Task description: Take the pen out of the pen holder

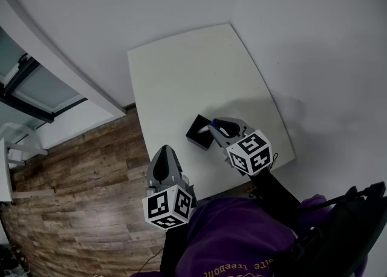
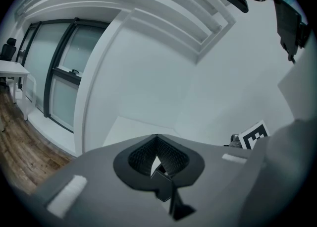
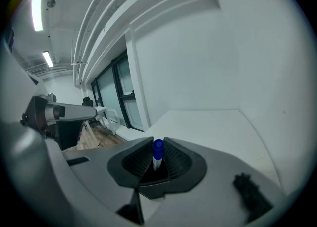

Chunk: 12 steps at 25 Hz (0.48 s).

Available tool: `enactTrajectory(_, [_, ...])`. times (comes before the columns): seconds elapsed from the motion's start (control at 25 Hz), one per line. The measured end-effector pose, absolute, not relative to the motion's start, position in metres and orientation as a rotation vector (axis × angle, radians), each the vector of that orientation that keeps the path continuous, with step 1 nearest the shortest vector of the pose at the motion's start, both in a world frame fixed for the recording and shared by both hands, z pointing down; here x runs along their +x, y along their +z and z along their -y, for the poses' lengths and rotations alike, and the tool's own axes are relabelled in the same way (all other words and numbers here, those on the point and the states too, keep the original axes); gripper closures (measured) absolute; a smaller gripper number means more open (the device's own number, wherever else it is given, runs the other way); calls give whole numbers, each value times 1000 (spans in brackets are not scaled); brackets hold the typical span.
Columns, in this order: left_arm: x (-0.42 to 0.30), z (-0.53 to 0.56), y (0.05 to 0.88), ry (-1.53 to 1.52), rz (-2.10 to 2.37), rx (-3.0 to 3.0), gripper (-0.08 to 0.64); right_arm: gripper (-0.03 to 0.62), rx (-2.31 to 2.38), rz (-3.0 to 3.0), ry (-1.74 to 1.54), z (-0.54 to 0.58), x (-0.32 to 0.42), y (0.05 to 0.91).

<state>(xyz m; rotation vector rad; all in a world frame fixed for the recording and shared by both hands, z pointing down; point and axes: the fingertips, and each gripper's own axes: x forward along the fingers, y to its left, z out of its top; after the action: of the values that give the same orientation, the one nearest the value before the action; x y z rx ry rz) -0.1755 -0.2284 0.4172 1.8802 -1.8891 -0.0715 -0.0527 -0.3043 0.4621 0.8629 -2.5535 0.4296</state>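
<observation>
One pen (image 3: 157, 149) clamped in right gripper (image 1: 216, 128) jaws, one black pen holder (image 1: 198, 135)

Table: a white rectangular table (image 1: 193, 76) with rounded far corners, lying aslant through the middle of the head view.
Table top: plain, matte and pale, with a soft shadow across its lower right part.
On the table: a black, square-sided pen holder (image 1: 198, 132) stands in the lower middle of the frame, near the table's near edge and well apart from the far edge.
Other views: the top shows as a pale stretch at centre right of the right gripper view (image 3: 208, 124) and as a pale wedge at the centre of the left gripper view (image 2: 131, 128).
Floor: brown wood planks (image 1: 78, 173) at lower left, along the table's left edge.
</observation>
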Motion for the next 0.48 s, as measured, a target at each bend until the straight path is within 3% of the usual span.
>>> enactTrajectory(0.48, [-168, 225, 411, -74, 1882, 1916, 554, 518, 917, 2623, 396, 302, -44, 432])
